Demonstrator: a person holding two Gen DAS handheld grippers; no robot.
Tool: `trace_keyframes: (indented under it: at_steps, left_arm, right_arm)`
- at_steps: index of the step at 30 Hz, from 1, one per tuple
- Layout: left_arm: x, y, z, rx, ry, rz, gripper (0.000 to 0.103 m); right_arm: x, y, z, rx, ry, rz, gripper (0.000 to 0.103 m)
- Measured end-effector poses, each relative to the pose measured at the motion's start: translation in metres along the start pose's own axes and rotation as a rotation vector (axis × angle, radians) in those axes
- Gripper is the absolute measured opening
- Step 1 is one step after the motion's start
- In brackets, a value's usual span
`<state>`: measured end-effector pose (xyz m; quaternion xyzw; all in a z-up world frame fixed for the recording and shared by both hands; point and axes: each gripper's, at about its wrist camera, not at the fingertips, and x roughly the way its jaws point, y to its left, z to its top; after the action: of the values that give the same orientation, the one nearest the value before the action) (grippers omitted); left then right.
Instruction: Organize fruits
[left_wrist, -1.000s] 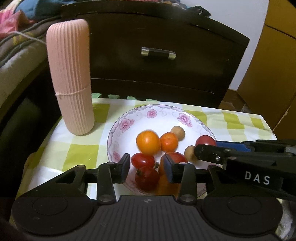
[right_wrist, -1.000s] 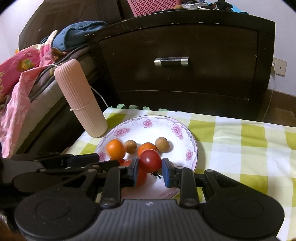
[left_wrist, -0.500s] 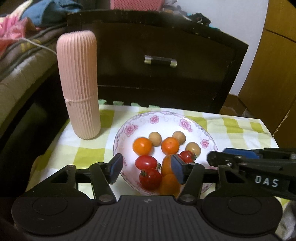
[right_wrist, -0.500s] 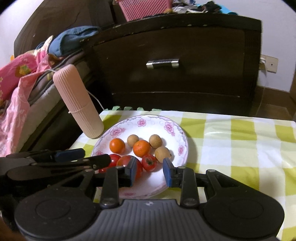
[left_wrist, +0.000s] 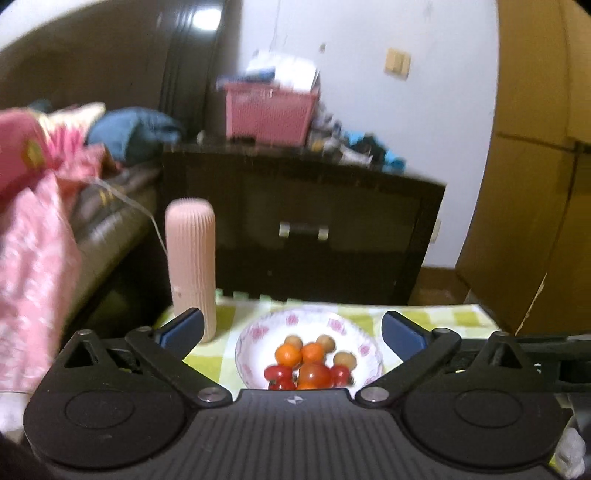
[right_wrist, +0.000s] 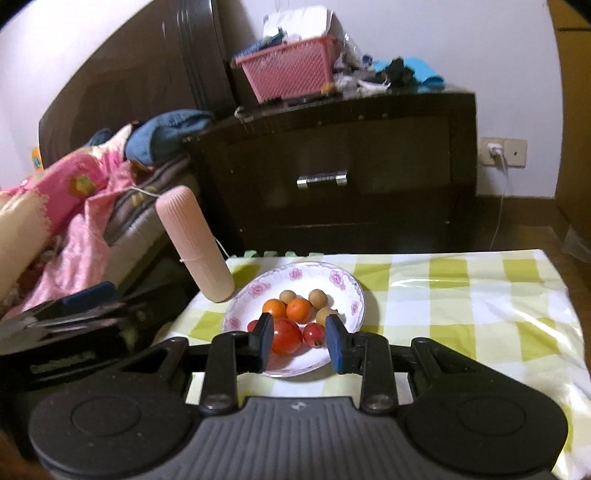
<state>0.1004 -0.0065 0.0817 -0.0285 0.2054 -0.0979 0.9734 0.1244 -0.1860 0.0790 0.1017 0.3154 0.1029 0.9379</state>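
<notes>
The left tongs (left_wrist: 291, 332) are showing a matte black body with a ribbed grey centre panel bearing a small pale emblem. Two round black discs are flanking that panel, and angular black link arms with silver screw heads are running out to fingers faced with blue pads (left_wrist: 400, 334). The right tongs (right_wrist: 298, 339) are wearing the same build: ribbed grey panel, twin discs, silver screws, blue pads (right_wrist: 336, 349) on black fingers. Faint lettering is showing on the left tongs' side, too blurred to read.

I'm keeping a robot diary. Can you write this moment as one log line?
fruit: all on flowered plate | left hand-held gripper: opening, empty | right hand-held gripper: narrow gap, empty | pink ribbed case: standing beside plate
</notes>
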Motion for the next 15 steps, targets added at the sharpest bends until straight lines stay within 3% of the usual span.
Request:
trace_keyframes:
  at_steps: [5, 10, 15]
  left_arm:
    - [-0.051, -0.013, 0.003, 0.050, -0.146, 0.031, 0.103]
    - [-0.059, -0.021, 0.001, 0.047, -0.105, 0.006, 0.103]
    - [-0.054, -0.024, -0.007, 0.059, -0.003, 0.011, 0.103]
  right_arm:
    - [-0.029, 0.003, -0.009, 0.033, -0.032, 0.014, 0.038]
    - [-0.051, 0.008, -0.016, 0.036, -0.057, 0.014, 0.038]
    - [-0.071, 0.010, -0.027, 0.053, -0.064, 0.007, 0.038]
